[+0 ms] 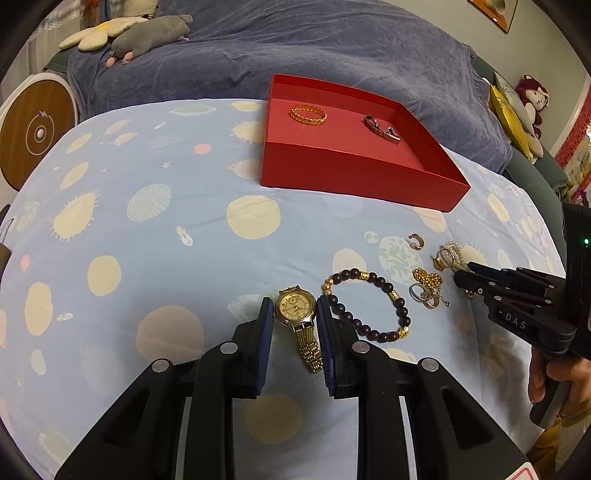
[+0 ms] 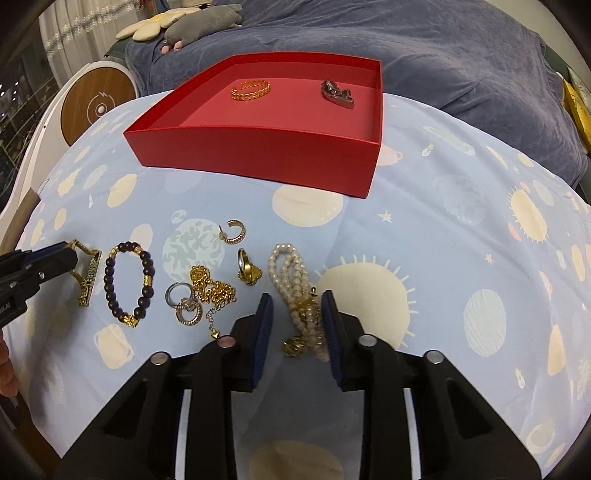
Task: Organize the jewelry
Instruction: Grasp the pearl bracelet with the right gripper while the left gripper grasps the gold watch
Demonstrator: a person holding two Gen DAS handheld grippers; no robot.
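A red box (image 1: 354,177) (image 2: 258,158) holds a gold bangle (image 1: 308,115) (image 2: 251,89) and a dark clip (image 1: 380,129) (image 2: 337,94). My left gripper (image 1: 294,306) is open, its pads on either side of a gold watch (image 1: 297,306) (image 2: 86,277) lying on the cloth. My right gripper (image 2: 295,304) (image 1: 461,275) is open around a pearl bracelet (image 2: 295,288) with a gold charm. Between them lie a dark bead bracelet (image 1: 369,306) (image 2: 129,284), a gold chain (image 2: 214,290), rings (image 2: 184,302), a gold ring (image 2: 245,267) and a hoop earring (image 1: 415,242) (image 2: 234,230).
The jewelry lies on a light blue planet-print cloth (image 1: 147,240). Behind is a sofa under a blue-grey cover (image 1: 295,48) with plush toys (image 1: 147,35). A round wooden-topped device (image 1: 33,136) stands at the left.
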